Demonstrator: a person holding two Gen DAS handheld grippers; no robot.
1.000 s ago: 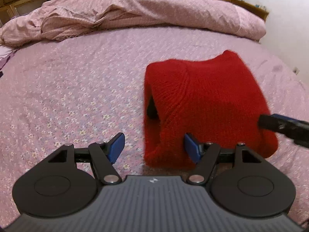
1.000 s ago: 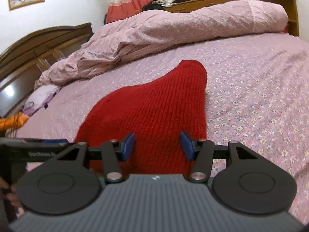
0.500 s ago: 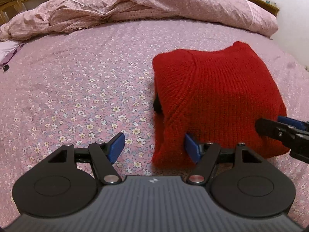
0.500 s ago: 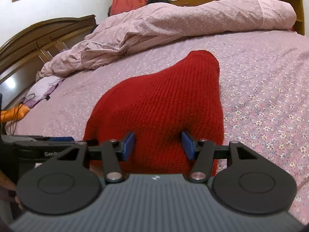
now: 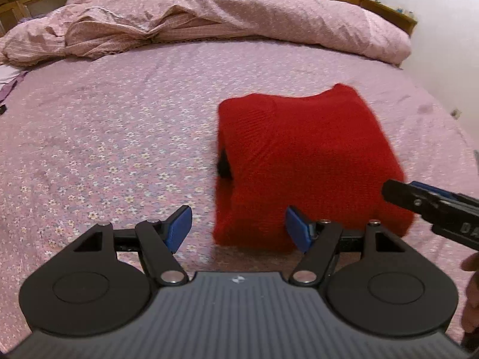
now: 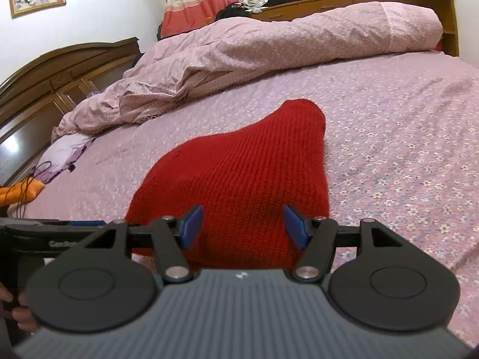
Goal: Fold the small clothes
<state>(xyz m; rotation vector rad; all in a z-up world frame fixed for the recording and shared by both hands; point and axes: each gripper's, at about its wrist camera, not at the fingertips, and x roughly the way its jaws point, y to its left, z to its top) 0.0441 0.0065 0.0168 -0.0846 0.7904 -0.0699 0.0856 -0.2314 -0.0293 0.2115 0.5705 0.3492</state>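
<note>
Red sweater (image 5: 305,161) folded square (lengthwise away)

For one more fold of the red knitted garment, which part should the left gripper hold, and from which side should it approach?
Probably the near left corner of the red knitted garment, approached from the near side. The left gripper is open and already level with that corner, which lies as a thick rolled edge on the floral bedsheet, so one finger could likely slide underneath.

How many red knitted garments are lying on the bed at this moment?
1. The red knitted garment, folded into a block, lies on the floral bedsheet, just ahead of both open grippers; the right wrist view shows the same one. Anything under the duvet would be hidden.
</note>
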